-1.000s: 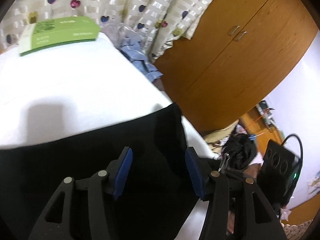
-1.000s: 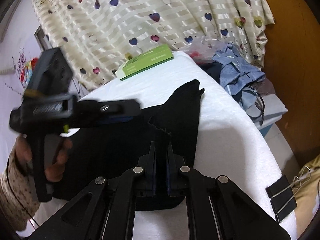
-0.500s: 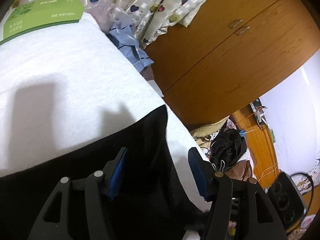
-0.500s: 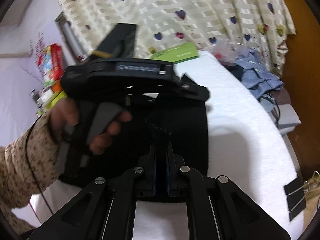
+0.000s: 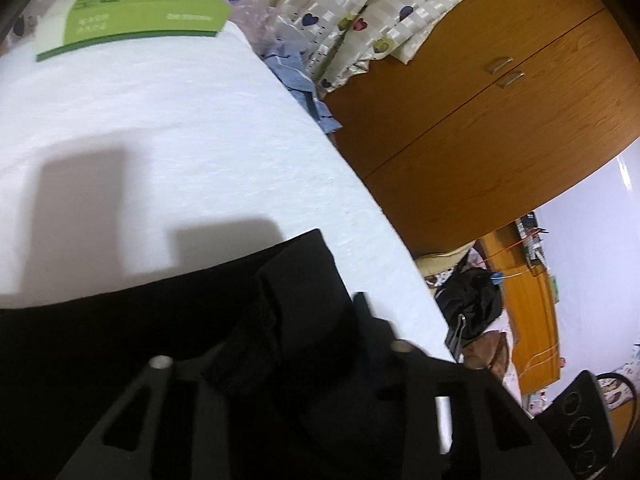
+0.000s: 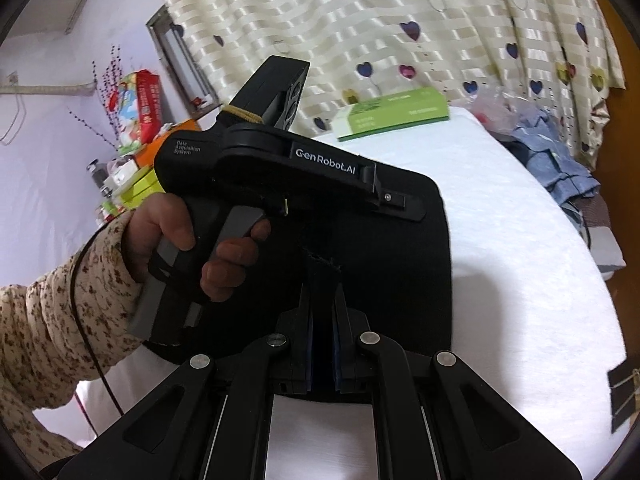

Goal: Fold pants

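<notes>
Left wrist view: the left gripper (image 5: 316, 344) points down at the near right corner of the black pants (image 5: 120, 336), which lie on the white table cover (image 5: 180, 152). Its jaws are closing, and a bunched fold of the black cloth rises between them; the fingers are dark against dark cloth, so whether the pads already press on it cannot be told. The far edge of the pants runs across the cover from left to right, ending at a corner near the table's right edge. A green box (image 5: 136, 16) sits at the far left of the cover. Beyond it hangs a heart-print curtain (image 5: 360, 8), with blue clothes (image 5: 300, 80) heaped beside the table and a wooden wardrobe (image 5: 500, 120) on the right.

Right wrist view: the right gripper (image 6: 322, 344) has its jaws drawn nearly together, pinching a narrow strip of the pants (image 6: 400, 280) at their near edge. The pants spread away from it over the white cover (image 6: 520, 260). On the left, a hand (image 6: 192, 240) in a speckled sleeve (image 6: 48, 320) grips the handle of the left gripper's body (image 6: 280, 168), which slants down over the cloth. The green box (image 6: 392, 118) lies at the far edge.
</notes>
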Action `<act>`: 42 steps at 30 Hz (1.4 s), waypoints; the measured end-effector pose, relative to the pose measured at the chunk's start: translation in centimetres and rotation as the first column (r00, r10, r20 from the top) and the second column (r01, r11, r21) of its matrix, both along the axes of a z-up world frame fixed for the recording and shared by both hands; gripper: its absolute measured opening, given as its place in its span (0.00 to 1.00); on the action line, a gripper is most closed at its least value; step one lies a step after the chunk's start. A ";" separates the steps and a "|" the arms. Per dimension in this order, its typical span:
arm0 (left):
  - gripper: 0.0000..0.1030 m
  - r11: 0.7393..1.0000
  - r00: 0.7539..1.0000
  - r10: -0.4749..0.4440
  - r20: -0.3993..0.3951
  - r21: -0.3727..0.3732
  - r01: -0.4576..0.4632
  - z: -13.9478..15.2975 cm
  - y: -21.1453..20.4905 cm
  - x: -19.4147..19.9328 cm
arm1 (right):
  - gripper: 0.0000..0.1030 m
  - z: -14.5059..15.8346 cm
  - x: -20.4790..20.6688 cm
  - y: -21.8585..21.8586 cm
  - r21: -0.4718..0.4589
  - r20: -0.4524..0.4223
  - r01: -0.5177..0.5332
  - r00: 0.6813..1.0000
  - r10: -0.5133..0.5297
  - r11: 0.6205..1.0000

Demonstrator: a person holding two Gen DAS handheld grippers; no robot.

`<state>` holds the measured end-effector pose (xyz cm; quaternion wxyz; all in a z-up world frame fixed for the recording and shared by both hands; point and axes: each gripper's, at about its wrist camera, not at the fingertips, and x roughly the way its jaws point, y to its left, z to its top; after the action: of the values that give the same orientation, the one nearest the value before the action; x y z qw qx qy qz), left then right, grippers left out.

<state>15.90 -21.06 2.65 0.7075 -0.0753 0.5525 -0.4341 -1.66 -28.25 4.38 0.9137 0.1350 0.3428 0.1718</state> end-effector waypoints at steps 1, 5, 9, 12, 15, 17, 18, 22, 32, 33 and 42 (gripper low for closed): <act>0.19 1.000 1.000 0.003 0.002 -0.004 -0.003 0.0 0.4 0.0 | 0.07 0.1 0.1 0.3 0.002 0.001 -0.005 1.000 0.005 1.000; 0.14 0.999 0.999 0.029 0.021 -0.019 -0.029 0.6 2.7 -0.1 | 0.07 0.3 0.4 2.0 0.012 0.006 -0.038 0.999 0.038 0.999; 0.14 0.998 0.997 0.058 0.046 -0.022 -0.057 1.3 5.1 -0.3 | 0.07 0.7 0.7 3.7 0.029 0.017 -0.080 0.997 0.079 0.996; 0.14 0.996 0.994 0.088 0.072 -0.016 -0.087 1.9 7.0 -0.5 | 0.07 0.7 1.1 5.3 0.044 0.019 -0.115 0.993 0.114 0.992; 0.13 0.992 0.987 0.125 0.096 -0.005 -0.125 2.2 9.2 -0.5 | 0.07 0.6 1.5 6.8 0.055 0.018 -0.150 0.989 0.149 0.987; 0.12 0.990 0.984 0.143 0.108 -0.005 -0.144 2.3 10.8 -0.5 | 0.07 0.4 1.7 7.8 0.063 0.020 -0.173 0.985 0.173 0.983; 0.12 0.988 0.983 0.152 0.103 -0.005 -0.152 2.3 11.5 -0.5 | 0.07 0.3 1.8 8.2 0.060 0.018 -0.180 0.984 0.179 0.982; 0.12 0.985 0.981 0.172 0.096 0.011 -0.173 1.6 13.4 -0.7 | 0.06 -0.2 2.3 9.5 0.088 -0.001 -0.202 0.979 0.203 0.975; 0.12 0.968 0.963 0.251 0.097 -0.003 -0.252 1.0 17.7 -0.4 | 0.06 -0.6 3.5 13.3 0.107 -0.019 -0.279 0.959 0.282 0.954; 0.12 0.966 0.961 0.258 0.099 -0.007 -0.258 1.0 18.1 -0.4 | 0.06 -0.7 3.6 13.8 0.107 -0.021 -0.287 0.957 0.291 0.952; 0.12 0.949 0.944 0.314 0.099 -0.009 -0.314 0.6 21.6 -0.3 | 0.06 -1.1 4.9 16.7 0.136 -0.030 -0.321 0.944 0.328 0.937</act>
<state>15.63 0.52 3.22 0.7945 -0.1382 0.4991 -0.3172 3.23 -11.57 3.27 0.8529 0.1400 0.3721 0.3385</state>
